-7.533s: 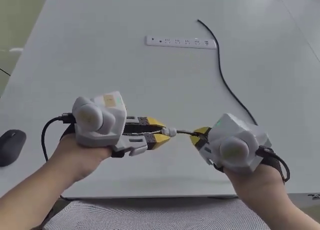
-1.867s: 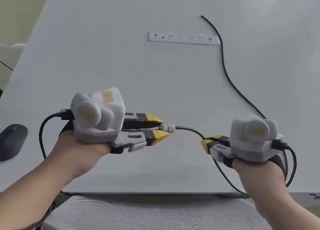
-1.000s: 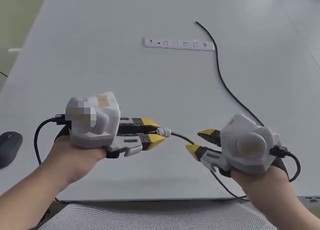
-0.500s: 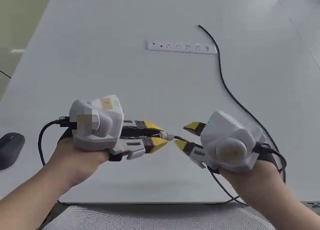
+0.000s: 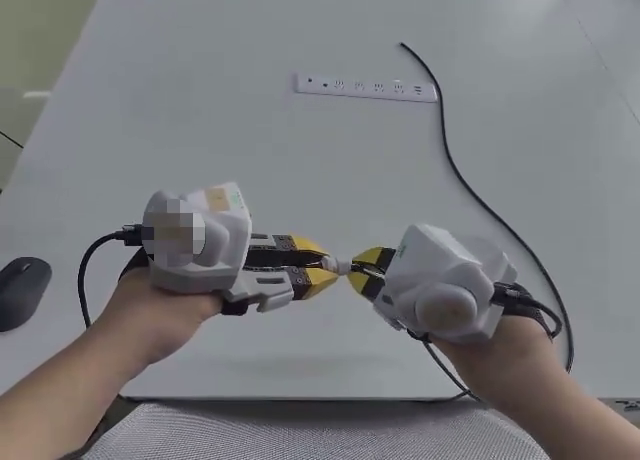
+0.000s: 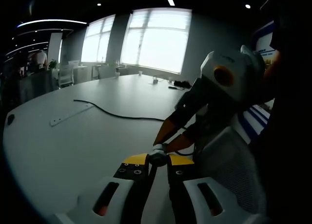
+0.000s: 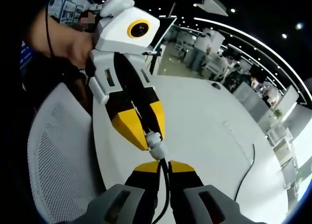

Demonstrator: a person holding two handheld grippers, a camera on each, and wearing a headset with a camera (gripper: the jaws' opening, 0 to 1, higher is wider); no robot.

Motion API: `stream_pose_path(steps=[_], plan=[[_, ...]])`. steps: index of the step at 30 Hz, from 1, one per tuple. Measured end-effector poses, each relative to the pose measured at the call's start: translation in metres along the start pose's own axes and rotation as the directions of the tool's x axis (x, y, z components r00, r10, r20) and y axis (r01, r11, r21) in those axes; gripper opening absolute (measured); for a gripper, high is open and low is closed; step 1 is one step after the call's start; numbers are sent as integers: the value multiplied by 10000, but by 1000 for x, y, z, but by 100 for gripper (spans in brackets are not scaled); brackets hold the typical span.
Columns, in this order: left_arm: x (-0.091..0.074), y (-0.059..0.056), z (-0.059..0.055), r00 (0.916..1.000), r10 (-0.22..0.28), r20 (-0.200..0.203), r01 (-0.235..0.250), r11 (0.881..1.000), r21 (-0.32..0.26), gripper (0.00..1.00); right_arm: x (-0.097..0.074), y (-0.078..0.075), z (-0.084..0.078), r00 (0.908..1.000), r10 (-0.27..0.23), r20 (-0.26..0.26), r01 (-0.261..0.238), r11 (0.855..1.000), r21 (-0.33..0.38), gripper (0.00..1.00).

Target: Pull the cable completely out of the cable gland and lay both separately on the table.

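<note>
A: Checking where the cable gland (image 5: pixel 341 266) sits right now?

B: Seeing it up in the air over the near edge of the bench (image 5: pixel 250 150), pinched at the yellow tips of the left tool (image 5: pixel 322 265). Clenched on it for sure. Same story in the left gripper view, with the small pale gland right between the two jaws.

A: And the cable (image 7: pixel 165 185)?

B: Threaded in the gland, not out yet. Spotting it in the right gripper view as a thin black line, out of the gland's end and straight down between the jaws of the right tool (image 5: pixel 362 272). Looks nipped there, jaws closed in on it just beside the gland.

A: So tip to tip, basically?

B: Pretty much. Pointing at each other, yellow tips nearly touching, with the gland in the middle. Gripped by the left hand (image 5: pixel 150 315) and the right hand (image 5: pixel 500 365), both clear of the bench surface.

A: Anything else lying around?

B: Seeing a white power strip (image 5: pixel 367 87) at the far side, well apart from the tools. Plus a black cord (image 5: pixel 470 185) from its right end, curving down toward the near edge by the right hand. Also a dark mouse (image 5: pixel 22 292) at the left edge, and a grey mesh seat (image 5: pixel 300 435) just below the bench edge.
</note>
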State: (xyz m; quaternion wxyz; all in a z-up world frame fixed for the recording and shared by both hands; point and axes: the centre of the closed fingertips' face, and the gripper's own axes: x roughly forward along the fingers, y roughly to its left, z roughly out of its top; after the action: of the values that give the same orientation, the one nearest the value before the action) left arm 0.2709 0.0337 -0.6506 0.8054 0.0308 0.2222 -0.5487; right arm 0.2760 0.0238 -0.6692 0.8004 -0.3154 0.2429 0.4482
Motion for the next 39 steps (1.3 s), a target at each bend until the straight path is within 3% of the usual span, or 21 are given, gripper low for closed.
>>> stream_pose_path(steps=[8, 24, 39], plan=[[0, 1, -1, 10000, 0, 5, 0, 10000, -35, 15, 1, 0, 0, 10000, -22, 56, 21, 9998, 209, 0], [-1, 0, 1, 10000, 66, 54, -65, 10000, -29, 15, 0, -7, -8, 9996, -235, 167, 207, 9887, 1485, 0], [-3, 1, 4, 9998, 148, 117, -147, 9999, -73, 15, 0, -22, -34, 9988, -487, -89, 488, 9378, 3437, 1]])
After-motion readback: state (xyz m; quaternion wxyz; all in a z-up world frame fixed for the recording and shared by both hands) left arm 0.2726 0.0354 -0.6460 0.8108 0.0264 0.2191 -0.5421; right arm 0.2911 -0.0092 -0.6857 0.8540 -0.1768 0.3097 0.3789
